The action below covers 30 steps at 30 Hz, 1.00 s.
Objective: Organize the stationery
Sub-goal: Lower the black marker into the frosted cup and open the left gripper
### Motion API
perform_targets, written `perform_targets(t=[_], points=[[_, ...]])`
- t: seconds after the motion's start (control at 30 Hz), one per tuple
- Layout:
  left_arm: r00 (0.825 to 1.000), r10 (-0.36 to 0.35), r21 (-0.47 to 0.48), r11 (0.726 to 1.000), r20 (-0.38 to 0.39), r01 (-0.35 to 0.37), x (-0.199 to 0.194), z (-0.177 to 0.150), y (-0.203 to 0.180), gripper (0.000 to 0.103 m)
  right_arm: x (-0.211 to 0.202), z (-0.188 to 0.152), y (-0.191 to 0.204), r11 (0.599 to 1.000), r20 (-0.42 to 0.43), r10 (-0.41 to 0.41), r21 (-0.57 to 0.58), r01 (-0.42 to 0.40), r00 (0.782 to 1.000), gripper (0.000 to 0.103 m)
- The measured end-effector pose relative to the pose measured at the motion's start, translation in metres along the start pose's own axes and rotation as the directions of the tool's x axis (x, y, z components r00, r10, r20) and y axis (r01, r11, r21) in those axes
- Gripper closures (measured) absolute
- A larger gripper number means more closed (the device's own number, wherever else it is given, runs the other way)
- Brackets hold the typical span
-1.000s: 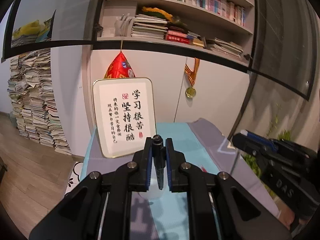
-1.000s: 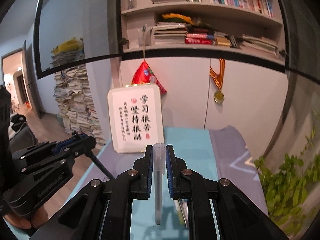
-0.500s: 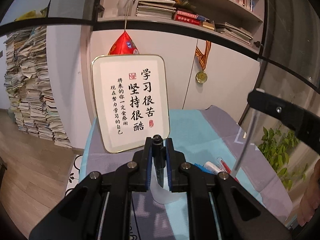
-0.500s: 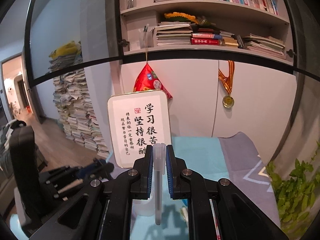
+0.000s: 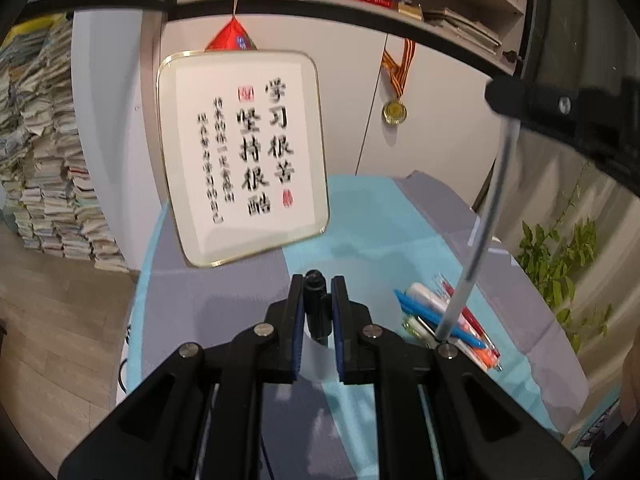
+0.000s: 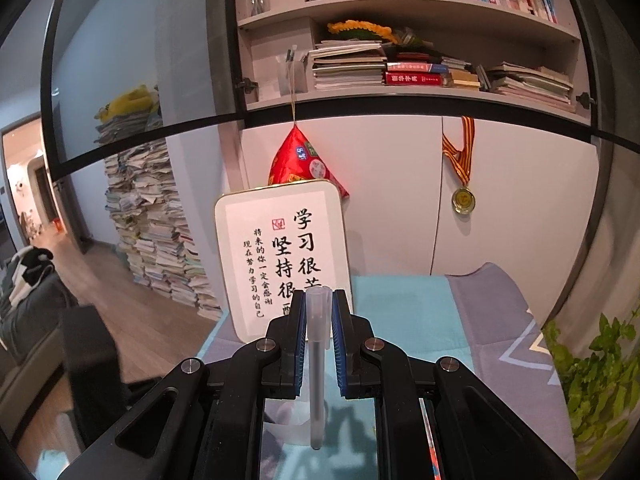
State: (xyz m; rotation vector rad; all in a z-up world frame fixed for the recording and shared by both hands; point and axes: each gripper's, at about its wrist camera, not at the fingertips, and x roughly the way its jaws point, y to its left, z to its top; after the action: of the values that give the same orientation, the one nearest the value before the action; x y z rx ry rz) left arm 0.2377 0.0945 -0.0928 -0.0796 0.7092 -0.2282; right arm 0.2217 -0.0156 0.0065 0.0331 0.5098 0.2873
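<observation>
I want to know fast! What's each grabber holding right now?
Left gripper: shut on a black pen.
Right gripper: shut on a clear pen, hanging down.

The left gripper (image 5: 317, 312) clamps a short black pen (image 5: 317, 307) upright between its blue-padded fingers, above a frosted translucent plastic cup (image 5: 316, 354) on the teal and grey tablecloth (image 5: 372, 232). To the right, the black right gripper (image 5: 560, 110) holds a long clear-barrelled pen (image 5: 480, 236) hanging down over a loose pile of blue, white and red pens (image 5: 448, 320). A gold-framed white calligraphy plaque (image 5: 244, 156) leans behind.
</observation>
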Motion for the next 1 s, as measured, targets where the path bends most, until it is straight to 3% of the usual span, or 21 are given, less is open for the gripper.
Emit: perform_targets(t=[0.17, 0.33, 0.4, 0.73, 1.0], points=[[1.000, 0.006, -0.018, 1.000, 0.014, -0.006, -0.011, -0.004, 0.004, 0.088, 0.001, 0.000, 0.003, 1.000, 0.001, 0.011, -0.004, -0.011, 1.000, 0.090], [0.995, 0.014, -0.051, 0.999, 0.097, -0.010, -0.045, -0.017, 0.015, 0.066, -0.003, 0.003, 0.005, 1.000, 0.029, 0.023, -0.011, -0.023, 0.999, 0.090], [0.991, 0.023, -0.049, 0.999, 0.133, -0.017, -0.060, -0.030, 0.019, 0.062, -0.003, 0.006, 0.006, 1.000, 0.041, 0.027, -0.011, -0.027, 0.999, 0.090], [0.993, 0.079, -0.094, 0.993, 0.084, -0.071, -0.064, -0.065, 0.045, 0.061, 0.041, 0.004, 0.023, 0.999, -0.012, 0.044, -0.017, -0.044, 0.999, 0.090], [0.993, 0.056, -0.060, 0.997, 0.107, -0.050, -0.064, -0.066, 0.041, 0.061, 0.060, -0.005, 0.015, 1.000, -0.050, 0.020, 0.007, -0.020, 0.999, 0.090]])
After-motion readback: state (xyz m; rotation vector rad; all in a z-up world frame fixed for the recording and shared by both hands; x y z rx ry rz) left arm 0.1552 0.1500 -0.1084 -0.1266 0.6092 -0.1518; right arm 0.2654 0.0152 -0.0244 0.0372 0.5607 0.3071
